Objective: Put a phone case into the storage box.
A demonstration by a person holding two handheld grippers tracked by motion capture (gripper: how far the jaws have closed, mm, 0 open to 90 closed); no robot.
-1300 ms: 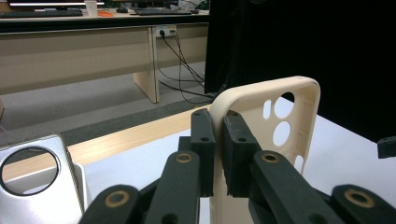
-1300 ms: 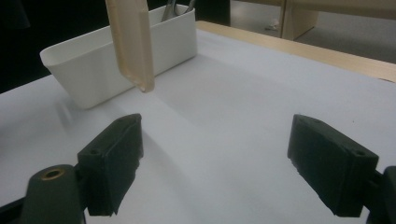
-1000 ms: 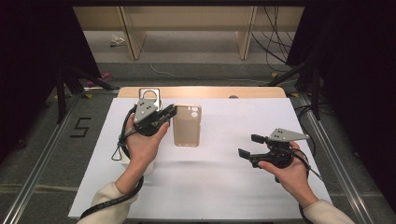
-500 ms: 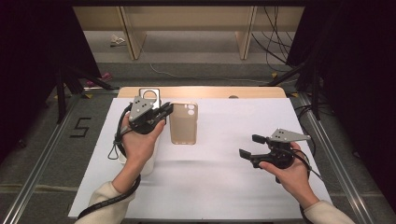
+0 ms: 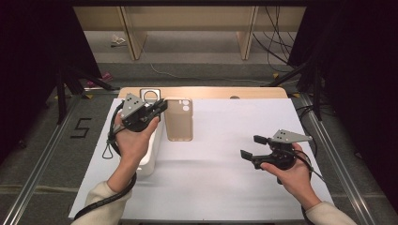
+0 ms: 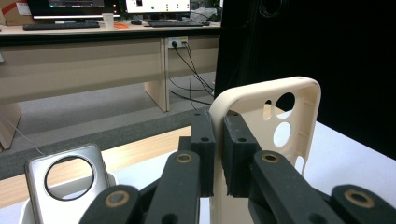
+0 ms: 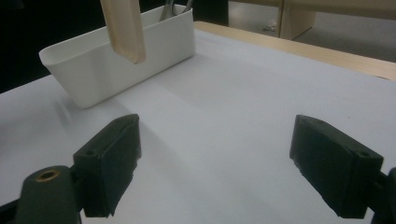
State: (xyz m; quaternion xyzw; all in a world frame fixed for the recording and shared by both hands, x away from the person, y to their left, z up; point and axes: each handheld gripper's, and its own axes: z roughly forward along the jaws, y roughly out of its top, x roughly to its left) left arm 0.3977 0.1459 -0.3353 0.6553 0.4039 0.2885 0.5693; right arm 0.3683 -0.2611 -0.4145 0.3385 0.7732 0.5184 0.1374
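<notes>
My left gripper [image 5: 162, 107] is shut on the side wall of a beige phone case [image 5: 179, 124], near its camera-hole end. In the left gripper view the two pads [image 6: 205, 149] pinch the rim of the case [image 6: 275, 116], which stands upright with its round cut-outs showing. Seen from the right gripper view, the case [image 7: 123, 28] hangs in the air beside the white bin [image 7: 116, 60]. My right gripper [image 5: 250, 146] rests low at the right of the table, open, with only the white sheet between its pads [image 7: 109, 163].
A long white bin [image 5: 149, 159] lies under my left forearm. A silver phone shell [image 5: 151, 95] with a round hole stands at its far end, also seen as the silver shell [image 6: 65, 179]. White paper [image 5: 220, 183] covers the wooden table [image 5: 211, 92]; desks stand beyond.
My left gripper has carried the case slightly left and toward the far side of the table. My right hand has stayed put.
</notes>
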